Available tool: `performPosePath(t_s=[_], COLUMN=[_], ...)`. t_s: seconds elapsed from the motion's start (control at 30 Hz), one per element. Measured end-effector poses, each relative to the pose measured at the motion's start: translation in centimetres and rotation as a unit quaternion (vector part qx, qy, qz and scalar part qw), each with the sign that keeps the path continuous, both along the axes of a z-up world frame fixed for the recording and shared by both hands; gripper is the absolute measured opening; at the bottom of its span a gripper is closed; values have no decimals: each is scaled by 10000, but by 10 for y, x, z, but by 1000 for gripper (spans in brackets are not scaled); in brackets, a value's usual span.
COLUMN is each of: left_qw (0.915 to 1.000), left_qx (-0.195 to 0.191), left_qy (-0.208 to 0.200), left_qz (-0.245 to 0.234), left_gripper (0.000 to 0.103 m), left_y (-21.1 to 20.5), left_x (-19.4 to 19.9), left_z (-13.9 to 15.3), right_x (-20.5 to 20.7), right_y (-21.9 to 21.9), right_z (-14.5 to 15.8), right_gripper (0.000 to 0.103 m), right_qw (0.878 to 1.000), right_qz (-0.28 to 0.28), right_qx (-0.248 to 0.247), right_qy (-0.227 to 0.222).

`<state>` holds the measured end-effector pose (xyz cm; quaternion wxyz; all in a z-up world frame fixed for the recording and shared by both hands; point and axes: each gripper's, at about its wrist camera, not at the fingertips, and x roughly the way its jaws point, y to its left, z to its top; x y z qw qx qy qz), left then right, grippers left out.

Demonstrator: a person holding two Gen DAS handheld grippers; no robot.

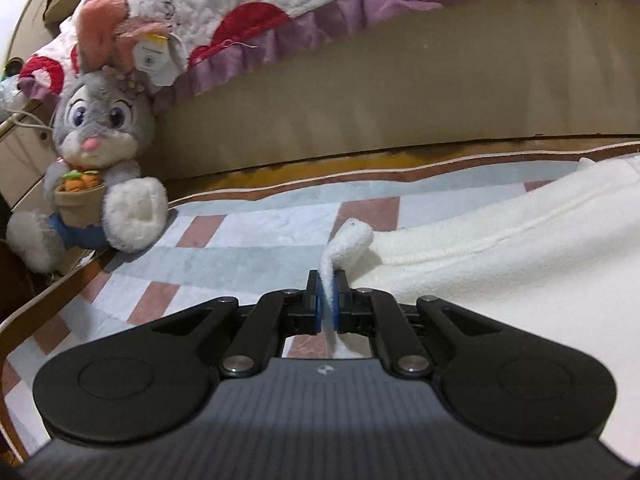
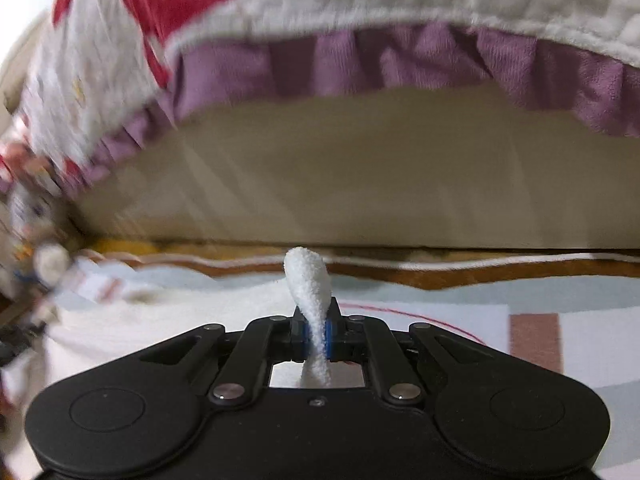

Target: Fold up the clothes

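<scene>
White fleece garment (image 1: 500,264) lies spread on the checked bed cover (image 1: 248,240). Left wrist view: its bulk runs from the pinch toward 2–3 o'clock. Right wrist view: cloth (image 2: 160,320) extends toward 9 o'clock. So the garment's long axis spans between the two hands, each equally near its own end.

Left gripper (image 1: 328,300): clamped on a pinched tuft of edge. Right gripper (image 2: 316,336): clamped likewise, tuft poking up at 12 o'clock.

Judgement: both corners secured; the next move should carry them together across the cloth.

Plush rabbit (image 1: 92,152) at 10 o'clock, well apart.
</scene>
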<state>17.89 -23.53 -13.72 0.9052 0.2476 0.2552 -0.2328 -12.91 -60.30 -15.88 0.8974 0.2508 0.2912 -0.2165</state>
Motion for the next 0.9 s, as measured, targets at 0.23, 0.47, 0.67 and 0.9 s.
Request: performPosePath(t_s=[0.23,0.47,0.67,0.9], left_qw=[9995,9938,9877,9827], left_qx=[69,-535,-780,-899], left_qy=[295,658,963,1191], left_qz=[-22,725,955,1095], left_gripper=[9,46,46,54], left_y=[-5,39,98,148], left_x=[7,-12,-71,-141], left_z=[-10,9,31,20], right_x=[9,15,27,-11], right_y=[-18,-28,-1,-13], right_z=[-8,-35,-19,27], right_gripper=[7,14,17,32], right_qw=[9999,9964,9859,9859], right_qz=[-80,-345,-117,-823], right_qx=[72,201,-1029,-821], right_qy=[21,742,1314,1200])
